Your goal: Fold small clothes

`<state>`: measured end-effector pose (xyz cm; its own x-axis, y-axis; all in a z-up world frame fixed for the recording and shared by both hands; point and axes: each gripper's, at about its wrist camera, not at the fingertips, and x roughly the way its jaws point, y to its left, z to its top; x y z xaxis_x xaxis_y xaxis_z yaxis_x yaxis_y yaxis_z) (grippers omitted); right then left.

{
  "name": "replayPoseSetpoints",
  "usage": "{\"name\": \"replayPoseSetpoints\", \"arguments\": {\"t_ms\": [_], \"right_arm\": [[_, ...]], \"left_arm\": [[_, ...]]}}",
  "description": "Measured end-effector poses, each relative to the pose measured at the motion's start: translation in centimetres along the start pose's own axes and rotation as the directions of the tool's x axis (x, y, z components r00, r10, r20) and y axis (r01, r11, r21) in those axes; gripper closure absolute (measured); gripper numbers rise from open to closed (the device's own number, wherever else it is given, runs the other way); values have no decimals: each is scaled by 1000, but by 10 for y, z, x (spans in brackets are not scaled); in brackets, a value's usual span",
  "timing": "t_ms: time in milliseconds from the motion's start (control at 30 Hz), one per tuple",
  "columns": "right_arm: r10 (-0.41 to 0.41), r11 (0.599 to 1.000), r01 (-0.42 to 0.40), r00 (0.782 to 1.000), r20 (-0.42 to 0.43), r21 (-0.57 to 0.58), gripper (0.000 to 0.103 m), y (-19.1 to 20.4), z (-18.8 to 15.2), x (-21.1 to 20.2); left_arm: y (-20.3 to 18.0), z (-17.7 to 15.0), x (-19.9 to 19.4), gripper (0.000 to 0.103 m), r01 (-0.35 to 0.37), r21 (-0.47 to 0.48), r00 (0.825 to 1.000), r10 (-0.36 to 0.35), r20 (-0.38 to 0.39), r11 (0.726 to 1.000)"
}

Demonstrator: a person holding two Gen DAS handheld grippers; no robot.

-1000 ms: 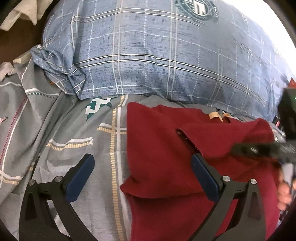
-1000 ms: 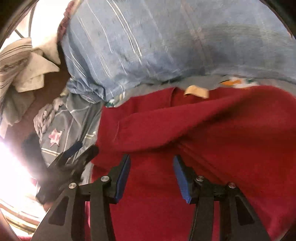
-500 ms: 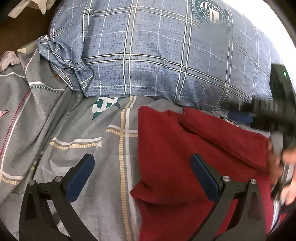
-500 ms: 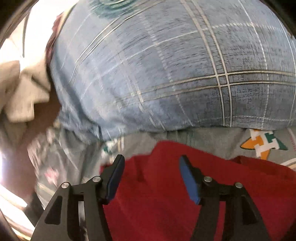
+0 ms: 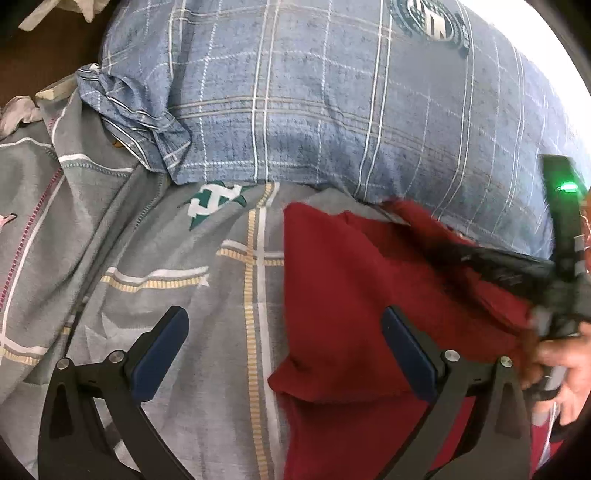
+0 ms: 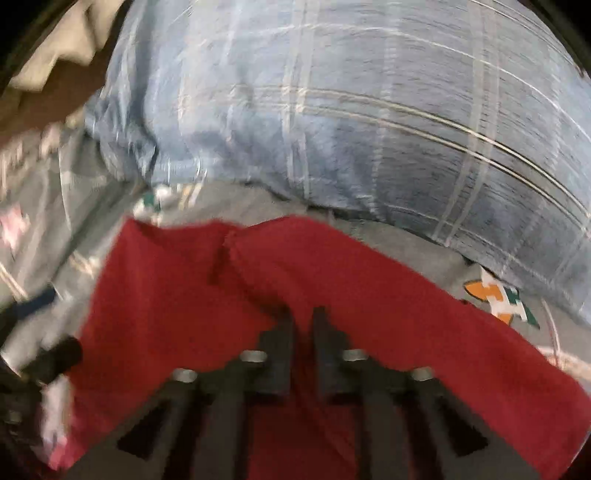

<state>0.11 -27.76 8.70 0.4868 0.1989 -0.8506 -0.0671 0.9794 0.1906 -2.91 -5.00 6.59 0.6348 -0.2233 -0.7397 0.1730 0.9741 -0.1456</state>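
1. Nearest, left gripper: jaws wide apart, empty, hovering over the left edge of the red garment.
2. Right gripper: jaws pinched almost together with red cloth between them, apparently gripping a fold.
3. Garment flat on the grey patterned bedsheet, partly doubled over; folding judged midway, more folds left.
4. Farthest, blue plaid pillow with round emblem; lettering unreadable. No garment label visible.
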Motion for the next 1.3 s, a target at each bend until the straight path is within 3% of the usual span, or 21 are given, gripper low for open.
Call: {"name": "replayPoseSetpoints", "arguments": {"t_ms": [100,200,267,300,367,400,500,567,633,700,833,867,933,1000,1033,1067,1100,1133,1233,1300], "right_arm": [[123,990,-127,990,67,65,95,-5,0,-41],[197,980,-201,974,108,19,94,11,-10,-70],[249,969,-248,966,64,-18,88,29,-22,-62],[250,968,-249,968,26,-23,85,37,-28,-51],[217,975,-220,970,-108,-20,63,42,-45,-28],[209,977,-211,968,-139,-6,59,40,-50,-25],[216,975,-212,975,-50,68,59,9,-63,-62],[154,978,-161,986,59,130,51,-26,-71,-104],[46,977,-76,987,153,197,35,-60,-79,-141],[-123,958,70,976,178,279,31,-95,-87,-169],[-317,873,241,941,119,425,30,-157,-107,-181],[-306,857,225,946,107,463,30,-169,-111,-178],[-182,832,95,977,108,546,30,-187,-119,-164],[-47,816,-23,993,106,578,31,-195,-120,-141],[-29,822,-25,996,85,569,37,-194,-117,-131],[-38,828,2,998,53,560,47,-191,-115,-122],[-64,841,45,998,15,540,81,-187,-111,-112],[-80,851,58,997,20,521,92,-183,-107,-111],[-156,868,98,985,79,487,94,-174,-93,-128],[-241,866,181,968,72,466,95,-177,-84,-129]], "left_arm": [[7,3,-5,0,5,-35,1000,-5,23,999],[14,4,-7,0,33,-90,999,-30,39,995],[18,4,-11,0,76,-129,996,-68,64,989],[18,5,-12,0,94,-140,994,-85,74,986],[15,5,-14,0,127,-135,989,-116,90,983],[13,5,-14,0,131,-125,989,-120,91,984],[2,4,-11,0,139,-86,988,-133,77,987],[-6,4,-10,0,150,-57,987,-146,65,987],[-13,6,-8,0,152,-27,988,-150,43,988],[-15,8,-4,0,140,-14,990,-140,25,990],[-18,16,10,13,163,-28,986,-164,-12,986],[-20,16,14,17,167,-19,986,-168,-21,986],[-30,13,25,42,154,30,986,-152,-63,988],[-40,8,34,52,129,85,988,-121,-92,988],[-43,6,35,55,126,99,989,-117,-93,987],[-46,4,34,55,126,110,989,-116,-92,986],[-47,4,32,55,131,116,989,-121,-90,985],[-48,4,31,55,139,118,988,-129,-89,983],[-49,7,24,55,183,109,981,-174,-81,977],[-53,5,26,55,203,114,977,-193,-91,973]]}}
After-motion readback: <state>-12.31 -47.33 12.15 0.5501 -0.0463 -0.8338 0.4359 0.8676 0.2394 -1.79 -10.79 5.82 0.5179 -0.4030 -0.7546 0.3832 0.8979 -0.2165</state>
